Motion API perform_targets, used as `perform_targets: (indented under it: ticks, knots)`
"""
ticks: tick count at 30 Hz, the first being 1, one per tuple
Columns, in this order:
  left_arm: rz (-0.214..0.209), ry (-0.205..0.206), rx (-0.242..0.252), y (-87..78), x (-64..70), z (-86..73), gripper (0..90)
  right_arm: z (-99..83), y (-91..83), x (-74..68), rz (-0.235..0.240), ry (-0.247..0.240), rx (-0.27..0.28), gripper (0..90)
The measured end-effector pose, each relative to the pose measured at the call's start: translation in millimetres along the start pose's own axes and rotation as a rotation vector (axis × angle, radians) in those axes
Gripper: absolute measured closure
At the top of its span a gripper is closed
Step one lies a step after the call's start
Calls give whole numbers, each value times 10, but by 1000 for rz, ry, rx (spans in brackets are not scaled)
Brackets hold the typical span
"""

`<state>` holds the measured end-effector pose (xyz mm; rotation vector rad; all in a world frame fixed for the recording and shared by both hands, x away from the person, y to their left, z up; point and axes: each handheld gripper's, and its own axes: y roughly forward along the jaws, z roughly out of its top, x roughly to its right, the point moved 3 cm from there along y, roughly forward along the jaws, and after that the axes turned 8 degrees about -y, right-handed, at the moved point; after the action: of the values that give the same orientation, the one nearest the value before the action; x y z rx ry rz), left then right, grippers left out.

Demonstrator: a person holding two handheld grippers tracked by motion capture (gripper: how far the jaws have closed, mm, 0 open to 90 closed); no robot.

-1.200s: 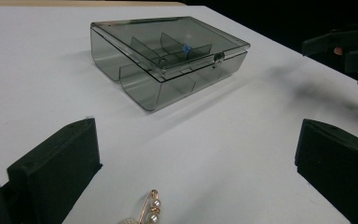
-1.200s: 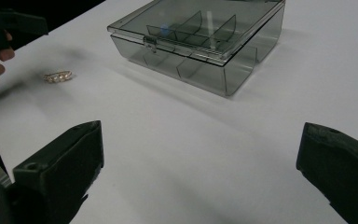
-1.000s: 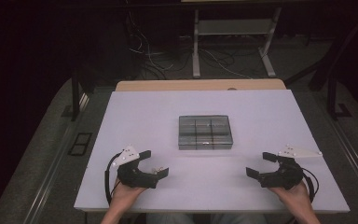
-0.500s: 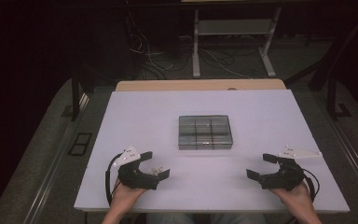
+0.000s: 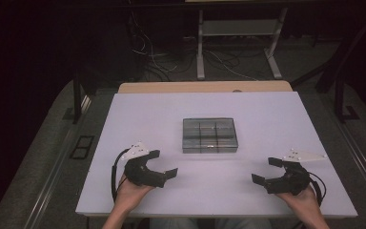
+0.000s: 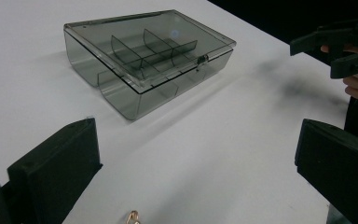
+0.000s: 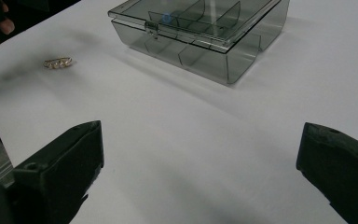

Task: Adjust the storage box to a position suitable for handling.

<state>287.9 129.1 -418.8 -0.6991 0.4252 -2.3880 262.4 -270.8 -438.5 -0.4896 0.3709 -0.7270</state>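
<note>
Both grippers sit low at the near edge of the white tabletop (image 5: 276,119), jaws spread wide with nothing in them. The left gripper (image 5: 164,164) has a small gold ring (image 7: 58,62) lying just in front of it. A smoky clear compartment box (image 5: 209,135), lid shut and latched, sits mid-table between them, well apart from the right gripper (image 5: 267,171).

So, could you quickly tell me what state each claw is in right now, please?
Left claw: open, holding nothing, resting on the table.
Right claw: open, holding nothing, also on the table.
</note>
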Motion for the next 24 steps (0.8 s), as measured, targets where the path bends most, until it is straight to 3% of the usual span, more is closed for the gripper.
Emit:
perform_targets:
  ticks: [6,24]
  knots:
    - [1,-19,-14,66,-35,120,0,1,-3,7,1,-1,-2,5]
    - [3,-6,-64,253,-114,340,0,2,1,18,5,-1,-3,5]
